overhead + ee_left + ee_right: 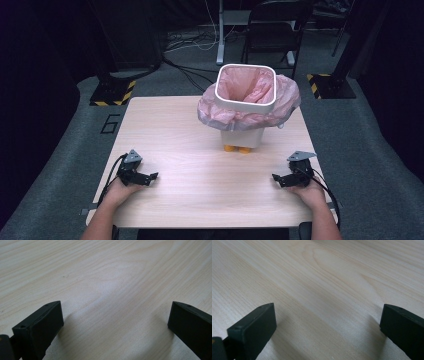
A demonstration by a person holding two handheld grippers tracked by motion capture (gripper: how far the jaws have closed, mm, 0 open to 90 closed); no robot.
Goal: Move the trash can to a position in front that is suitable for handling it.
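Hands (120, 190) near; pink-lined white bin (245, 102) stands beyond, unobstructed.

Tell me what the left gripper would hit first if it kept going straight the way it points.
Probably the right gripper: the left gripper points across the bare table toward it, jaws open. Tilted downward, it would meet the tabletop first.

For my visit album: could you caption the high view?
Two open hand-held tools rest on a wooden table before a white bin lined with a pink bag.

Black left tongs (150, 177) and right tongs (278, 179) carry grey triangular plates, black cables.
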